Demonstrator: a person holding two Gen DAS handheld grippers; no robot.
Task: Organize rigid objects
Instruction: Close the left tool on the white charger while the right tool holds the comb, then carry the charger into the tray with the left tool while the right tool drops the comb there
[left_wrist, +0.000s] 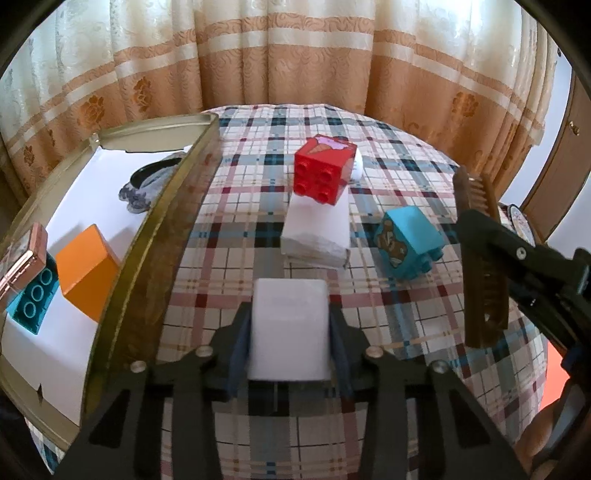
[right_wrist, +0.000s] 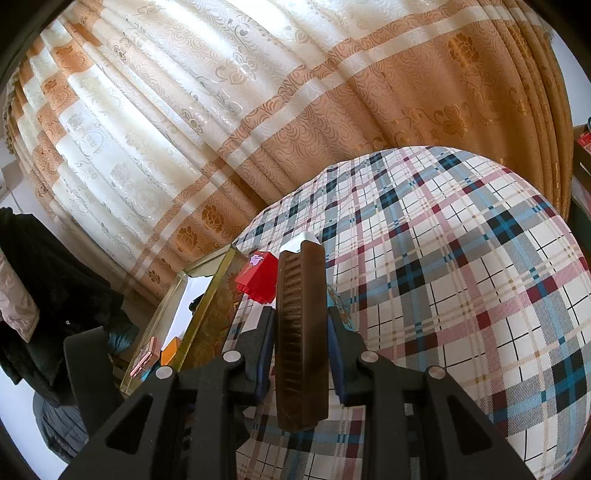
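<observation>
The left gripper (left_wrist: 290, 332) sits low in the centre of the left wrist view, its fingers (left_wrist: 240, 347) pressed against the two sides of a white block (left_wrist: 288, 328) that rests on the plaid-covered surface (left_wrist: 388, 369); gripping the flat opposite faces looks meant to keep the block square for a lift. At the left of that frame lies a gold-rimmed tray (left_wrist: 177, 206) with a white floor, already holding an orange block (left_wrist: 86, 269), a teal studded brick (left_wrist: 31, 299), a shiny copper-coloured case (left_wrist: 22, 262) and a dark patterned dish (left_wrist: 151, 184), so the tray appears to be the collecting place. Loose items wait on the cloth: a red studded cube (left_wrist: 323, 170) perched on a flat white box (left_wrist: 317, 232), and a light-blue bear-printed brick (left_wrist: 404, 242) to the right. The right gripper (right_wrist: 301, 332), seen centre-bottom in its own view, has its fingers (right_wrist: 264, 332) clamped narrow on a brown comb (right_wrist: 301, 332), held clear of the surface, likely awaiting its turn.
</observation>
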